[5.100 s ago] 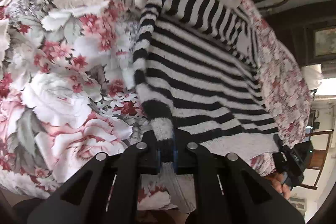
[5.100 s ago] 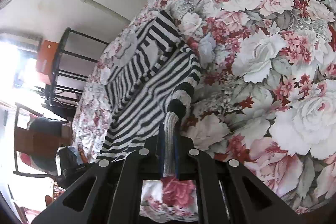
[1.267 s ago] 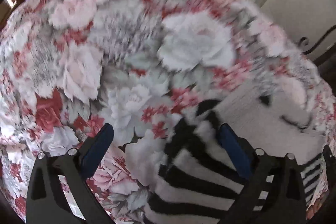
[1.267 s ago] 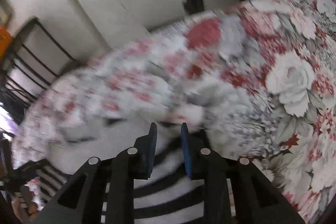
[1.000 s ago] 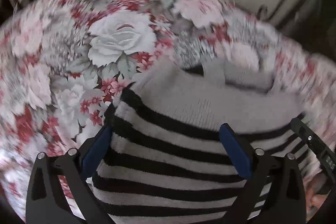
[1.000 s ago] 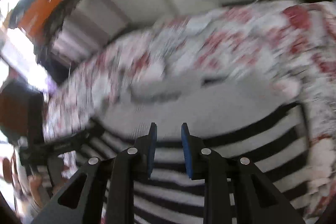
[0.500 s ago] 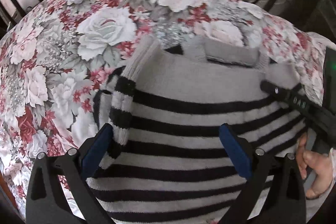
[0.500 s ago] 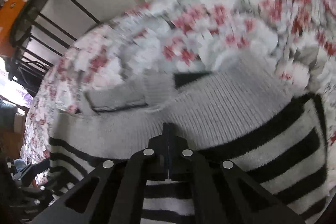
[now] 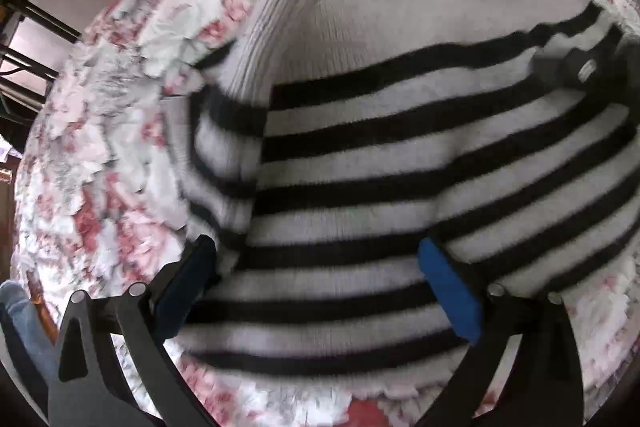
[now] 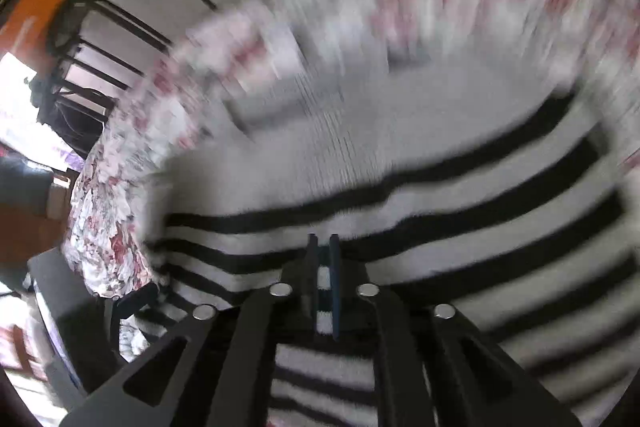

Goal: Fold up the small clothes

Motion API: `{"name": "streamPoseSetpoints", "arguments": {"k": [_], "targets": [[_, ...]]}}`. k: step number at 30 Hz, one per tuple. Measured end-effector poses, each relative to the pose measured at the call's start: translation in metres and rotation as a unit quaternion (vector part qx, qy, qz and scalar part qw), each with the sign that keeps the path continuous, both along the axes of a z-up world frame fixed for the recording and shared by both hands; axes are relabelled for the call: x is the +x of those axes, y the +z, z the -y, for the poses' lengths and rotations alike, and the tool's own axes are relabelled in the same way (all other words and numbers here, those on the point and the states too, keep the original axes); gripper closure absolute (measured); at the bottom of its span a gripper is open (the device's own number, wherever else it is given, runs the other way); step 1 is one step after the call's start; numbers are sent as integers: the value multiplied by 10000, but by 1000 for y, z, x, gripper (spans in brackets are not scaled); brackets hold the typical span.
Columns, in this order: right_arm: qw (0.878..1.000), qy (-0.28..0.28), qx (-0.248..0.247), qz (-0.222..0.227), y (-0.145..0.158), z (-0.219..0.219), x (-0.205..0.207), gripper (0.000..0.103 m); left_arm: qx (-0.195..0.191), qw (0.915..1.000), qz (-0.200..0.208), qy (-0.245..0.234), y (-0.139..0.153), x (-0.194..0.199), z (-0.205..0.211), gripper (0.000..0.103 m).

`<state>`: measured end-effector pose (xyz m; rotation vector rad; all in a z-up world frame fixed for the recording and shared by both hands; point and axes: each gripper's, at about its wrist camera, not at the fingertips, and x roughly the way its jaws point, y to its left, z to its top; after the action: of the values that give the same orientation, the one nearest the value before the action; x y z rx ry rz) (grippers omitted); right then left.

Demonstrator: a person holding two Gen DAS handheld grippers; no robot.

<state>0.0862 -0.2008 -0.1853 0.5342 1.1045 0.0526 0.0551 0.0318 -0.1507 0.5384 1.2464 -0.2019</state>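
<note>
sleeves released, right tool [image 10: 323, 247] reclamped on sweater [image 10: 440, 195]

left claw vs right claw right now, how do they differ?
Left claw is spread wide open, blue pads far apart, hovering over the striped sweater with nothing between them. Right claw is nearly closed, with a strip of striped knit showing between its pads, so it looks shut on the sweater. Left view is fairly sharp; right view is heavily motion-blurred. Both are over the same sweater on the floral bedspread.

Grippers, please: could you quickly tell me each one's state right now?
Left gripper: open, empty, over the striped sweater.
Right gripper: nearly shut; grip cannot be told.
</note>
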Motion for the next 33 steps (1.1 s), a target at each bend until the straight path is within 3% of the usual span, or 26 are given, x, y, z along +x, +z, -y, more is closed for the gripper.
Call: {"name": "streamPoseSetpoints", "arguments": {"k": [2, 4, 5, 7, 8, 10, 11, 13, 16, 19, 22, 24, 28, 30, 33], "targets": [[9999, 83, 51, 128, 22, 1, -21, 80, -350, 9992, -45, 193, 14, -10, -10, 5], [9998, 116, -131, -15, 26, -4, -47, 69, -580, 9974, -218, 370, 20, -18, -20, 5], [9993, 120, -301, -185, 21, 0, -58, 69, -591, 9970, -270, 415, 21, -18, -19, 5], [9960, -8, -516, -731, -4, 10, -76, 69, -167, 9976, -433, 522, 1, -22, -28, 4], [9942, -99, -482, -961, -19, 17, -80, 72, -39, 9961, -697, 545, -16, -22, -32, 4], [9918, -392, -22, -1219, -44, 39, -90, 100, -112, 9938, -905, 632, -26, -25, -37, 4], [9904, -629, 207, -1213, -43, 49, -95, 103, -158, 9939, -857, 671, -20, -27, -39, 4], [9845, -1208, 917, -875, -22, 66, -113, 88, -323, 9938, -687, 808, 3, -36, -48, 4], [9876, -1341, 800, -178, 23, 74, -130, 67, -595, 9917, -419, 1055, 39, -46, -70, 4], [9847, -1533, 818, 123, 42, 81, -143, 64, -1022, 9850, 92, 1390, 69, -37, -96, 4], [9836, -1636, 757, 52, 36, 95, -140, 64, -1393, 9733, 156, 1817, 74, -15, -114, 5], [9789, -1859, 844, -6, 29, 103, -138, 62, -1576, 9699, 177, 1850, 72, 13, -98, 5], [9691, -2015, 1420, 104, 16, 104, -122, 62, -1163, 9773, 341, 1736, 50, 56, -72, 5], [9689, -2025, 1413, 128, 17, 103, -117, 62, -923, 9786, 358, 1801, 40, 81, -75, 5], [9688, -2140, 1241, 132, 13, 106, -107, 62, -551, 9707, 58, 2336, 10, 100, -97, 4]]}}
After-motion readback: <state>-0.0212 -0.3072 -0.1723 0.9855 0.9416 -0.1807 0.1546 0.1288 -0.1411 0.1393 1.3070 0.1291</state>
